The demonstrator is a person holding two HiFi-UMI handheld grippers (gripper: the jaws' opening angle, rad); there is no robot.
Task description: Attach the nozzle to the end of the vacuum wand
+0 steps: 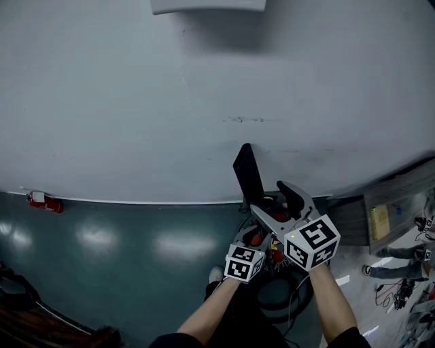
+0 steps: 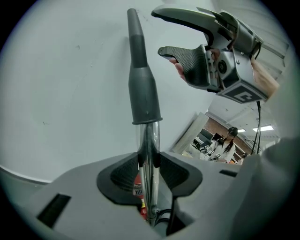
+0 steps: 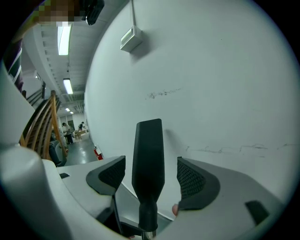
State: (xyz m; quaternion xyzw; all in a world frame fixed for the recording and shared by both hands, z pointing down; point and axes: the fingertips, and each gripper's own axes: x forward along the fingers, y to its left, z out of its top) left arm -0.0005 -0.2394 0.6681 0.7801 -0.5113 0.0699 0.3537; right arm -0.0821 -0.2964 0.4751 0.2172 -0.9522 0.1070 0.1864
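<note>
A flat black nozzle [image 1: 248,173] stands upright in front of the white wall, seated on the top end of a chrome vacuum wand [image 2: 148,154]. In the left gripper view the nozzle [image 2: 143,84] rises above the wand. My left gripper [image 2: 149,165] is shut on the wand just under the nozzle's collar. My right gripper [image 3: 151,169] is open, and the nozzle [image 3: 149,140] stands between its pads with a gap on each side. In the head view the left gripper [image 1: 253,238] sits below the right gripper [image 1: 266,198]. The right gripper [image 2: 158,32] also shows open in the left gripper view.
The white wall [image 1: 204,102] is close ahead, with a small box [image 1: 207,5] mounted high on it. A red fire extinguisher [image 1: 44,202] lies at the wall's foot on the teal floor. A dark round vacuum body [image 1: 279,299] sits by the person's feet. People stand far to the right.
</note>
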